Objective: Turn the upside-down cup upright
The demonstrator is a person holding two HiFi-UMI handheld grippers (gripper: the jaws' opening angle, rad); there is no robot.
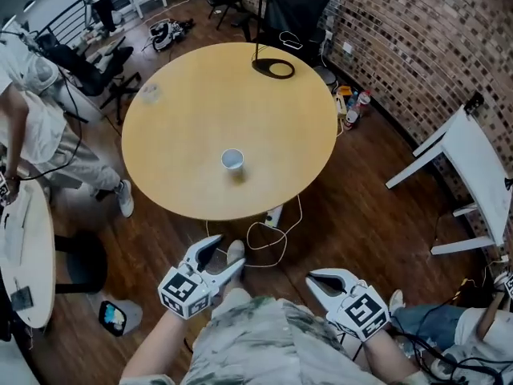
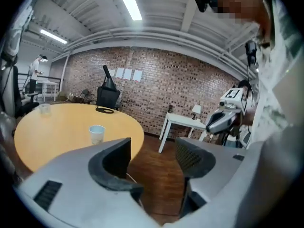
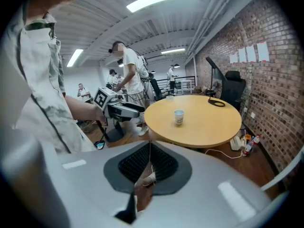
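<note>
Left tool (image 2: 153,145) empty — cup (image 1: 232,160) upright

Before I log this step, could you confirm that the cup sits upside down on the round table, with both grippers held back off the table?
Not quite: the head view shows the cup upright, open mouth up. It does sit on the round table, with the left gripper and right gripper held back off it.
</note>
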